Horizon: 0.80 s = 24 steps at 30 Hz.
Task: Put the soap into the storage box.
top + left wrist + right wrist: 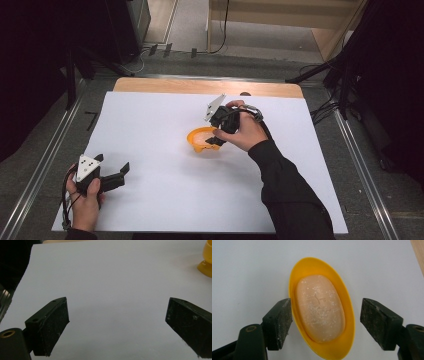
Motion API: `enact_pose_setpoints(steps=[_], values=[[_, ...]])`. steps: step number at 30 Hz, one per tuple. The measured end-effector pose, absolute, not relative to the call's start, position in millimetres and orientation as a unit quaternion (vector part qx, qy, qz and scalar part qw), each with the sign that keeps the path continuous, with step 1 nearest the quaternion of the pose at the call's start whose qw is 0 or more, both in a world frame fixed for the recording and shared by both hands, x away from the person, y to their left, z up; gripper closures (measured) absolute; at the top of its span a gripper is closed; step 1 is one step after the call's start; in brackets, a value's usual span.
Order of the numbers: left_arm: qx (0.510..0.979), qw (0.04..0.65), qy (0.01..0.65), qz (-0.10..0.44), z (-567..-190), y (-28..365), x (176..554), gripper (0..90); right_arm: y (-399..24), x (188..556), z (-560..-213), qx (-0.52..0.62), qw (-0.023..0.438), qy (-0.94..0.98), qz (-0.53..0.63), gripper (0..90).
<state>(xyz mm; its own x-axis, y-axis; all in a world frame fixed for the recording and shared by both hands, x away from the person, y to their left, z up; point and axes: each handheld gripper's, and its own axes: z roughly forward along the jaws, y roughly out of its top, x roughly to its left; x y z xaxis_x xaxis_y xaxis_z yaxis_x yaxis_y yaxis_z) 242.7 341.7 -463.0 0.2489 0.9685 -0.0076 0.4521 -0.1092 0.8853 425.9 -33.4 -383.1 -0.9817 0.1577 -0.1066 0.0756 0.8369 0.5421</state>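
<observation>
Soap (pixel 320 308), faint embossed mark, unreadable

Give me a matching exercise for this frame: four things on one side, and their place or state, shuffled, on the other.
Things:
1. soap bar
2. yellow dish
3. left hand-held gripper
4. right hand-held gripper

Places or states:
A. open above the dish, one jaw on each side of it
B. lying inside the dish
C. open over bare white sheet, near the table's front left corner
D. standing on the white sheet, holding the soap

Pairs: 1-B, 2-D, 3-C, 4-A
</observation>
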Motion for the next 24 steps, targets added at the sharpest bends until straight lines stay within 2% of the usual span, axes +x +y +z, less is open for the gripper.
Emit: enact_pose_setpoints(steps=[9, 15, 21, 24], values=[[0.676, 0.409, 0.526, 0.315, -463, 341, 243, 5.2, -43, 425, -392, 0.083, 0.068, 0.952, 0.286, 23.9], [0.677, 0.409, 0.526, 0.315, -463, 341, 243, 5.2, -56, 420, -395, 0.114, 0.067, 0.942, 0.309, 15.0], [0.677, 0.408, 0.526, 0.314, -463, 341, 243, 5.2, -67, 416, -394, 0.147, 0.071, 0.934, 0.317, 12.3], [0.677, 0.409, 0.526, 0.314, -463, 341, 243, 5.2, -73, 414, -394, 0.17, 0.072, 0.93, 0.318, 7.4]])
